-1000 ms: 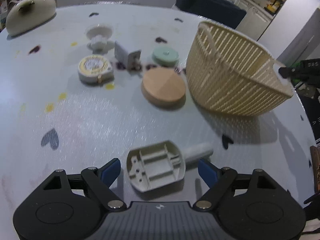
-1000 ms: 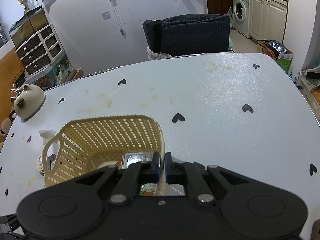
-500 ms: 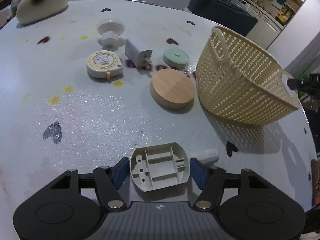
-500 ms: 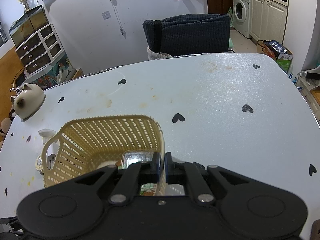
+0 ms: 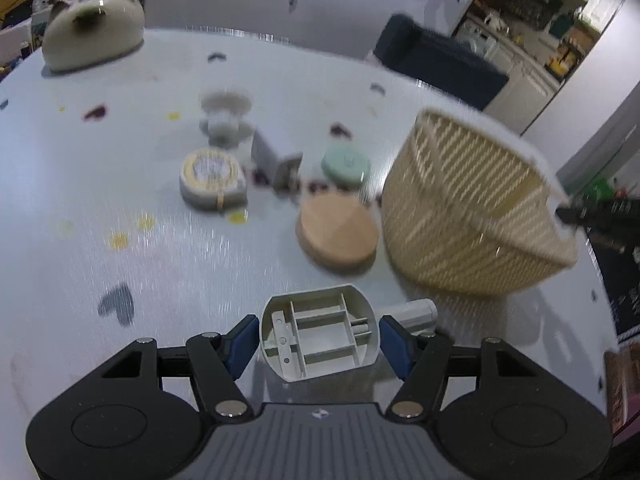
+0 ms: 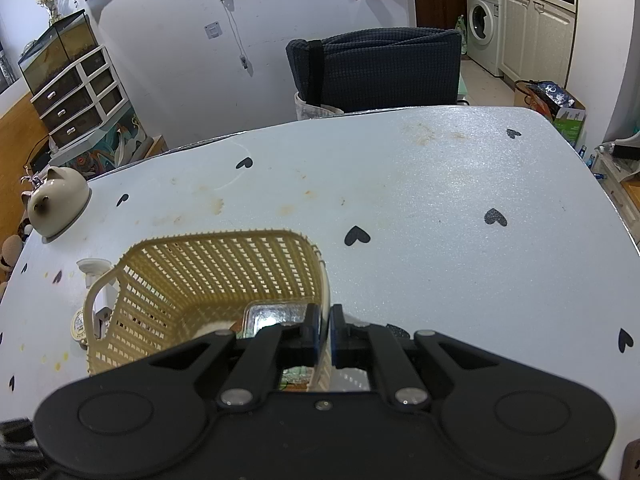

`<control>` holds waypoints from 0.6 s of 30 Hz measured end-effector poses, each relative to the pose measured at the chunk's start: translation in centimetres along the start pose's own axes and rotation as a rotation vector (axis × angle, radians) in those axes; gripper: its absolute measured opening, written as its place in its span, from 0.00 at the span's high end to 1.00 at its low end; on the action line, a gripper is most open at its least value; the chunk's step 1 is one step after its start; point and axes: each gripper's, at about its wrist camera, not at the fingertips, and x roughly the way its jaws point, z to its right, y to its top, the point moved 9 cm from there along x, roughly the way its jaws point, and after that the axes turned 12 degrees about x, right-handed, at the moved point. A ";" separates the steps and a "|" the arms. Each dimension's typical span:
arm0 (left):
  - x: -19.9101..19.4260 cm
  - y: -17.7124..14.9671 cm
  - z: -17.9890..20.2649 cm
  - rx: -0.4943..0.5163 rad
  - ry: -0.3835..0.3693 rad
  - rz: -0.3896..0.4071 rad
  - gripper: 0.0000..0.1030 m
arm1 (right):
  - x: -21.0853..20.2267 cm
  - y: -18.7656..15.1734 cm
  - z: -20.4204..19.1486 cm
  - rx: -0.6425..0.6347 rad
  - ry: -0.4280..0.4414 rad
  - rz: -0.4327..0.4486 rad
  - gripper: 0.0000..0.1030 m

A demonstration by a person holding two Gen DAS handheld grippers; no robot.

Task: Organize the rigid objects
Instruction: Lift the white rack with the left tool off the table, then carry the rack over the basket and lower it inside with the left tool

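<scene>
Nearby, a wooden disc point(image 5: 338, 236), a tape measure point(image 5: 211, 178) and a green lid point(image 5: 346, 165) lie beside the basket point(image 5: 472, 216). Between the half-open left gripper's point(image 5: 318, 344) blue pads sits a grey plastic housing point(image 5: 318, 334), gripped on both sides. Meanwhile the right gripper point(image 6: 325, 334) pinches the basket's rim, closed tight, on the heart-spotted table point(image 6: 440, 208).

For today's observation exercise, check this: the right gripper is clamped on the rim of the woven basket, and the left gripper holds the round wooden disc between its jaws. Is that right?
Not quite. In the left wrist view, the left gripper holds the ribbed grey plastic piece; the wooden disc lies on the table beside the basket. The right gripper is indeed clamped on the basket's rim.
</scene>
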 end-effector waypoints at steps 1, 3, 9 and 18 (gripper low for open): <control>-0.4 0.6 0.0 -0.001 -0.003 0.017 0.36 | 0.0 0.0 0.0 0.000 0.000 0.000 0.95; -1.2 2.1 0.2 0.003 -0.013 0.054 0.36 | 0.0 0.0 -0.1 0.001 0.001 0.000 0.95; -3.4 6.6 2.4 0.057 -0.077 0.161 0.36 | 0.0 0.0 -0.1 0.002 0.001 0.000 0.95; -1.7 11.0 8.6 0.217 -0.146 0.181 0.36 | 0.0 0.0 -0.1 0.002 0.002 -0.001 0.95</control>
